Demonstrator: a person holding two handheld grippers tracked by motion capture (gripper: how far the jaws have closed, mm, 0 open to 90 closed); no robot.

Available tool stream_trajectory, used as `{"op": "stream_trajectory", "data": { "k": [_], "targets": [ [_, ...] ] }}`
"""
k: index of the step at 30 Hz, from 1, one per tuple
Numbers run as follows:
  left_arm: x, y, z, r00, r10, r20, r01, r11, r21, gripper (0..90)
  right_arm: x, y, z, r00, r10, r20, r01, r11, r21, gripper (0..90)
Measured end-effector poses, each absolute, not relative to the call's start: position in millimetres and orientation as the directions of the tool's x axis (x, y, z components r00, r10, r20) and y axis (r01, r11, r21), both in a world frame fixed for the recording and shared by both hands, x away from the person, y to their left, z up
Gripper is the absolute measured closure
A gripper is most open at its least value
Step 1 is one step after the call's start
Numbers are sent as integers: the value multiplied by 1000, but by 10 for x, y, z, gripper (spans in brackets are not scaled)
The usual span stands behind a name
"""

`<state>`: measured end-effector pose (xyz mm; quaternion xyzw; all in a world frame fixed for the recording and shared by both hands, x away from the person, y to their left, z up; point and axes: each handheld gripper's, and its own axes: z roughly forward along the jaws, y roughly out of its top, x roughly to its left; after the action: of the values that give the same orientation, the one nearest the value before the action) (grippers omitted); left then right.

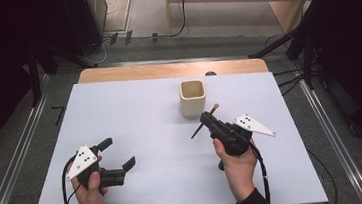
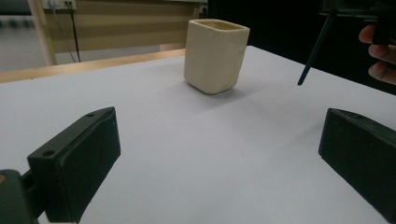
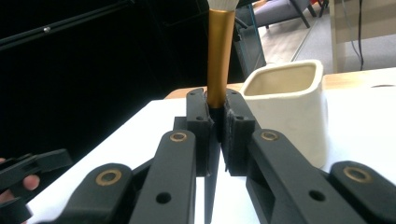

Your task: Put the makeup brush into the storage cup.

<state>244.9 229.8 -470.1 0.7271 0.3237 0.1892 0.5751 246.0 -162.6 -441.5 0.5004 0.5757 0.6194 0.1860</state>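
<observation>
Brush (image 1: pixel 205 121), pinched between the pressed-together jaws of the right gripper (image 1: pixel 209 119), hung tilted just beside the cream cup (image 1: pixel 192 97); lowering it handle-first should suit. Left gripper (image 1: pixel 118 153) stood spread, empty.

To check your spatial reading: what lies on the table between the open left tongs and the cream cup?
Nothing: in the left gripper view, bare white table runs from the left tongs to the cup.

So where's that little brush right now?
In the high view the brush is clamped in the right gripper, just in front of the cream cup, right of the table's centre.
</observation>
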Motion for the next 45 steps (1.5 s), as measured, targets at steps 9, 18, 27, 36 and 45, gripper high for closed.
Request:
{"op": "stream_trajectory", "data": {
  "k": [9, 18, 27, 36, 45],
  "targets": [
    [2404, 2510, -4718, 697, 711, -95, 257, -123, 959, 0, 2619, -1651, -4267, -426, 833, 353, 313, -231, 921, 847],
    [2384, 2658, -4731, 677, 730, -92, 260, -120, 958, 0, 2793, -1677, -4048, -424, 856, 295, 260, -197, 945, 847],
    [2387, 2704, -4759, 669, 737, -93, 267, -122, 956, 0, 2949, -1704, -3913, -410, 872, 266, 225, -186, 956, 847],
    [2391, 2719, -4769, 665, 741, -95, 269, -118, 956, 0, 3083, -1715, -3807, -398, 889, 226, 189, -161, 969, 846],
    [2395, 2725, -4780, 663, 742, -99, 271, -114, 956, 0, 3226, -1730, -3762, -385, 901, 199, 161, -147, 976, 846]
  ]
}}
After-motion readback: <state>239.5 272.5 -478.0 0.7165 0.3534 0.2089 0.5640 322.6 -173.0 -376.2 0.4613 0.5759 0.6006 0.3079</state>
